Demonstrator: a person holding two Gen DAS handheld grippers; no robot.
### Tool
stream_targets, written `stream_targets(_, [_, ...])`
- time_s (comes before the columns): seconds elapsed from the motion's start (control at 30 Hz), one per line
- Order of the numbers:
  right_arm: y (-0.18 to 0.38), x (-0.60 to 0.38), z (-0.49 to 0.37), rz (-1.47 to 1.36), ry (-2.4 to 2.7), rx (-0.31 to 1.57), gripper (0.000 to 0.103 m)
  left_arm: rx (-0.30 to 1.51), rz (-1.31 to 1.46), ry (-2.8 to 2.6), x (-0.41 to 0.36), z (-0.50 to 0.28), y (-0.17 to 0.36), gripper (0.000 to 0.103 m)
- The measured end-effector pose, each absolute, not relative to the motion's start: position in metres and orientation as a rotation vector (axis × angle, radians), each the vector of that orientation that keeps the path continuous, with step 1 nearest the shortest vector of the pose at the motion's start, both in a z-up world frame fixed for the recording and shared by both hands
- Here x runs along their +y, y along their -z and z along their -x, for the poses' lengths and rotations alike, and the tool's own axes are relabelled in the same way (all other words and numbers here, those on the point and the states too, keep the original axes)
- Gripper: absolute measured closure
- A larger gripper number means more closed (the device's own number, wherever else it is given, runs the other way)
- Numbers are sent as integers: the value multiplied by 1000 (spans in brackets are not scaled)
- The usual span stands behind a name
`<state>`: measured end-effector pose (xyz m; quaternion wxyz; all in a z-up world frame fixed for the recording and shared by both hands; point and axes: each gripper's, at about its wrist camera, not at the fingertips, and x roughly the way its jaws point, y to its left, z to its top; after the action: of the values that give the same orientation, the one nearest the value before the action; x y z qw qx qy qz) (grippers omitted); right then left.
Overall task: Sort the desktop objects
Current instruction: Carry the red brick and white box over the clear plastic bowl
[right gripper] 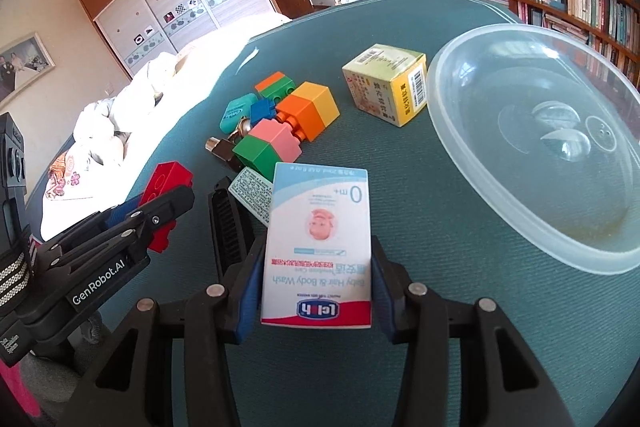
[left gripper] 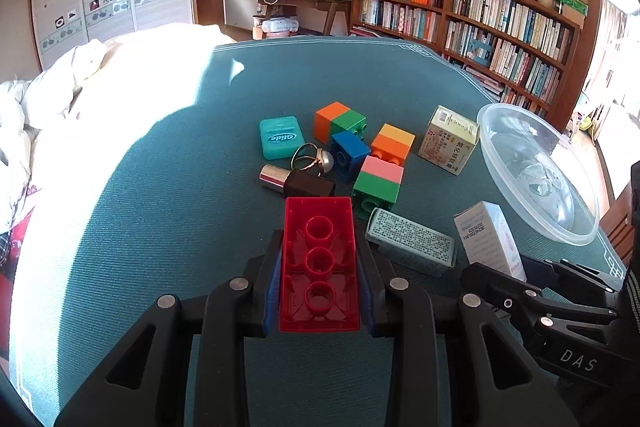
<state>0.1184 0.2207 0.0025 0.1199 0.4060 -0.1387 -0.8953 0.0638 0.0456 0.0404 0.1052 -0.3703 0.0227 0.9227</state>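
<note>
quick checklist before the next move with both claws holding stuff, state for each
1. Left claw clamped on the red brick: ok, pads press both long sides.
2. Right claw gripping the baby wash box: ok, pads meet both sides.
3. Clear bowl free to take an item: ok, nothing sorted into it yet.
4. Path from the box to the bowl: ok, only bare tablecloth between them.
5. Claws clear of each other: ok, close but apart.
6. Which item belongs in the bowl: cannot tell.
</note>
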Motion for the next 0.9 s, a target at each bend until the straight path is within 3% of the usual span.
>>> stream_targets(0.6, [-47,306,-125,-966,3037,-380,52,79,982,-2499,132,-58,-63,69])
stream_targets(0.9, [-30,357,-89,-1127,3096,-302,52,92,964,-2395,180,-44,-68,69])
